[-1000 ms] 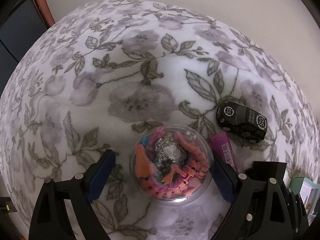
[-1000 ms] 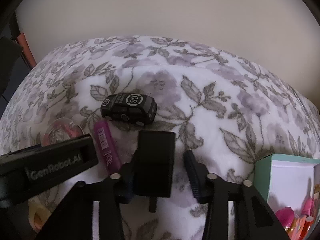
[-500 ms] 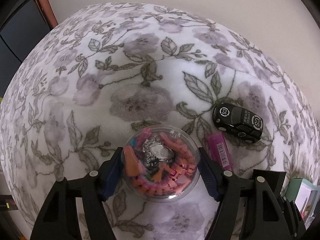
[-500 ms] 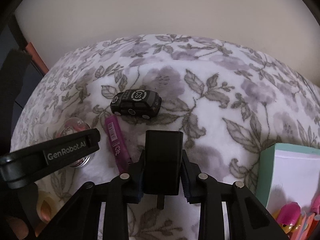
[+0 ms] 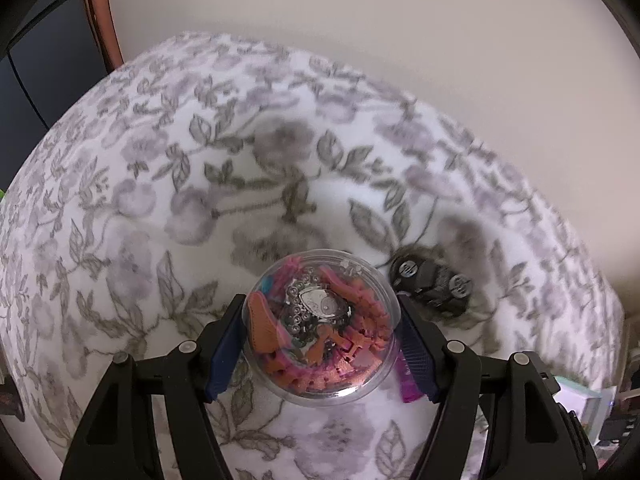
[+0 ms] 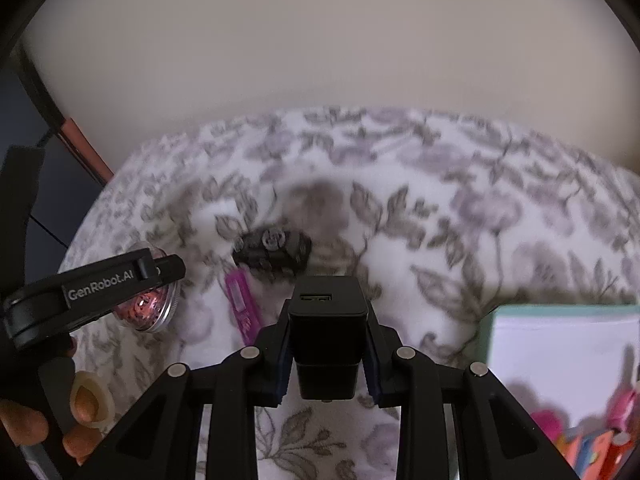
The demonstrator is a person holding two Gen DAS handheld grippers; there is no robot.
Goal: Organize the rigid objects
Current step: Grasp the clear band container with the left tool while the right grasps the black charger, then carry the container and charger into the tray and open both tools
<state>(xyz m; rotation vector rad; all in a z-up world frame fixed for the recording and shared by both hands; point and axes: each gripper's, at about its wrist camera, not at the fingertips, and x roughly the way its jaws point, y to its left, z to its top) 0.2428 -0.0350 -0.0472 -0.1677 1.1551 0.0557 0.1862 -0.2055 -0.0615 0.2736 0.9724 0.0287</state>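
Floral blanket (image 5: 168, 184) covers the surface under a beige wall; left tongs (image 5: 320, 344) clamp the clear round tub (image 5: 320, 326) of trinkets. Right tongs (image 6: 326, 354) clench a black charger (image 6: 327, 330); toy car (image 6: 274, 250) and pink stick (image 6: 242, 306) lie mid-blanket.

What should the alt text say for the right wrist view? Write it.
The right gripper holds a black USB charger block above a floral blanket. Behind lie a black toy car and pink stick; a teal-rimmed box sits right.
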